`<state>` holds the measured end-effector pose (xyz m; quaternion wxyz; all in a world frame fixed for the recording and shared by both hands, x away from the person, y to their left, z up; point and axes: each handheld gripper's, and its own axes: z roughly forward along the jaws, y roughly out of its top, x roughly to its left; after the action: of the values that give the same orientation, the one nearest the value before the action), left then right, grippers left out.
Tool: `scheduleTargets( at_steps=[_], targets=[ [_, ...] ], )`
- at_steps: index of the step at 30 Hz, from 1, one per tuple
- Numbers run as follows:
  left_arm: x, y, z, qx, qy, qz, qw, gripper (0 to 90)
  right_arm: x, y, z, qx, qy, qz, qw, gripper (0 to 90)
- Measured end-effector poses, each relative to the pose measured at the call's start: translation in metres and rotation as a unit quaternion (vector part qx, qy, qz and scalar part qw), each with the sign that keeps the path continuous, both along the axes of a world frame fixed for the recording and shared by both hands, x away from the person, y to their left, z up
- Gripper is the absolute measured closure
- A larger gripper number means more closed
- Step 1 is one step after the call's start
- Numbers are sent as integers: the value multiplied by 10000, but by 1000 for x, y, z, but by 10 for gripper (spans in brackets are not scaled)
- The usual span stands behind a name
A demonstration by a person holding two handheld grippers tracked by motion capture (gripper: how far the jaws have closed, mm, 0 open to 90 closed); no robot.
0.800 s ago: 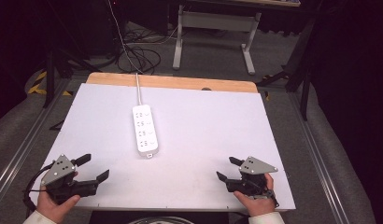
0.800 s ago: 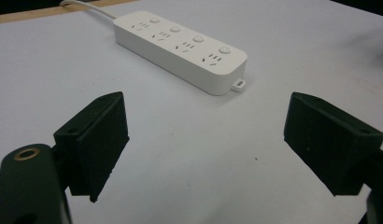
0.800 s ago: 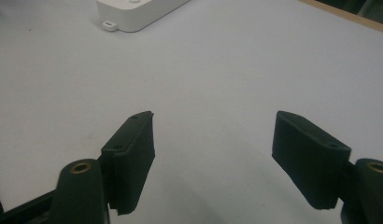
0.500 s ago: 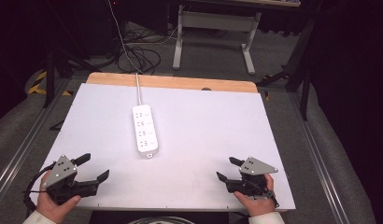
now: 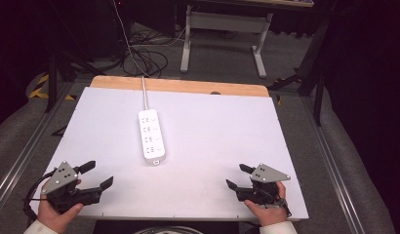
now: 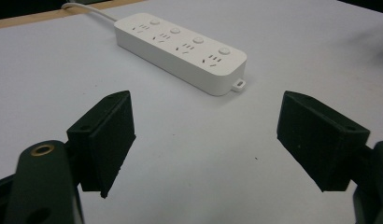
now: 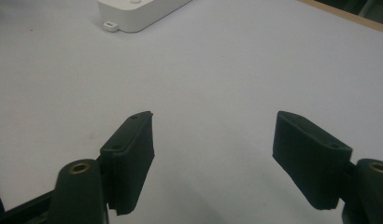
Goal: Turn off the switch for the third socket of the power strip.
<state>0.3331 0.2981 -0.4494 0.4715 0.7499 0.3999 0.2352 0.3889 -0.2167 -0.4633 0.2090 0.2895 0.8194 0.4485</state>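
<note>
Both tools sit low at the near corners of the white table top (image 5: 227, 141), which looks like a ready stance with nothing yet picked. The left gripper (image 5: 94, 176) has its black jaws spread wide and empty, and the right gripper (image 5: 240, 176) is spread the same way, holding nothing.

Ahead of both, and roughly between them, lies the white four-socket plastic power strip (image 5: 151, 136), flat, well apart from either tool. Its white cord (image 5: 145, 92) runs off the far wooden edge. Nothing lies between the jaws and the strip. Beyond the table I can see a grey metal stand (image 5: 222, 29) and loose black cables (image 5: 144, 56) on the floor.
</note>
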Motion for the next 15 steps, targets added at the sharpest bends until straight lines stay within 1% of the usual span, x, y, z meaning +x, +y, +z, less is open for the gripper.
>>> scheduleTargets(
  at_steps=[3,4,5,8,10,11,13,15],
  targets=[
    [-1,-1,0,30,-21,-1,10000,199,0,0,0,-16,4,3,10000,299],
    [-1,-1,1,80,-76,-5,9999,206,0,0,0,-12,3,5,10000,299],
    [-1,-1,2,115,-74,4,9999,215,0,0,0,-9,4,2,10000,299],
    [0,-1,4,112,-22,-5,9999,244,0,0,0,1,10,10,10000,299],
    [2,-2,7,169,75,-107,9998,257,0,0,0,9,16,6,10000,299],
    [2,-3,8,202,86,-138,9997,255,0,0,0,22,31,0,10000,299],
    [3,-6,12,279,128,-130,9994,255,1,0,-1,36,60,3,10000,299],
    [5,-8,16,294,163,-156,9993,260,1,1,-1,21,71,16,10000,299]
  ],
)
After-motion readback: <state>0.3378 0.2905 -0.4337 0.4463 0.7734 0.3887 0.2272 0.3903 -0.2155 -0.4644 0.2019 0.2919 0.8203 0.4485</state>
